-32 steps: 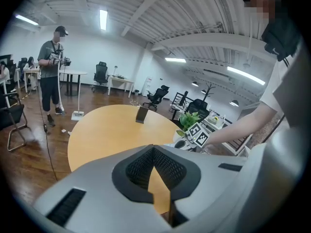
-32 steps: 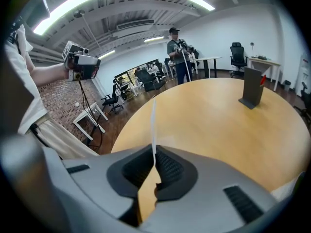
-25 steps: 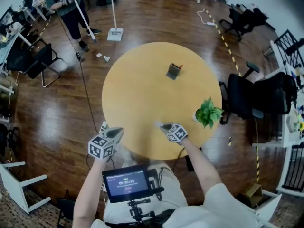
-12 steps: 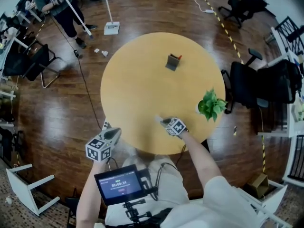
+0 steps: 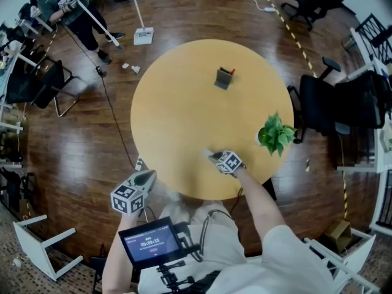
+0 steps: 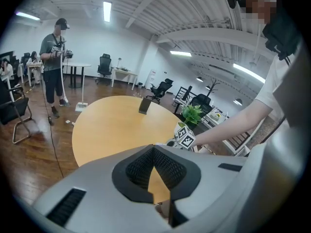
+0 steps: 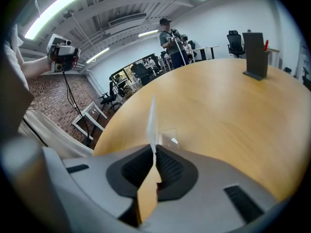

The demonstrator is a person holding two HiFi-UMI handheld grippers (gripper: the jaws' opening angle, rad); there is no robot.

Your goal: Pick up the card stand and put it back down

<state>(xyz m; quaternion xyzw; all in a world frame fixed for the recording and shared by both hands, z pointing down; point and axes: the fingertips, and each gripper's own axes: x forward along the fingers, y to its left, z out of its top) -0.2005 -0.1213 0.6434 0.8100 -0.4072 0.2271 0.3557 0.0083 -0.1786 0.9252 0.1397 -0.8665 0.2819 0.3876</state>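
Note:
A clear, thin card stand rises edge-on from my right gripper's jaws, its clear foot low over the round yellow table. The pads still touch the sheet while the jaws are opening slightly. In the head view this gripper hovers over the table's near edge, with the stand only a faint pale sliver at its tip. My left gripper is shut with nothing in it and hangs off the table's near-left rim.
A dark upright holder with a red item stands on the far side of the table. A potted green plant sits at the right rim. Black office chairs stand to the right. A person with a mop is far left.
The head view has shifted a little. My right gripper stays over the near edge with the stand between its jaws, and the left gripper has barely moved.

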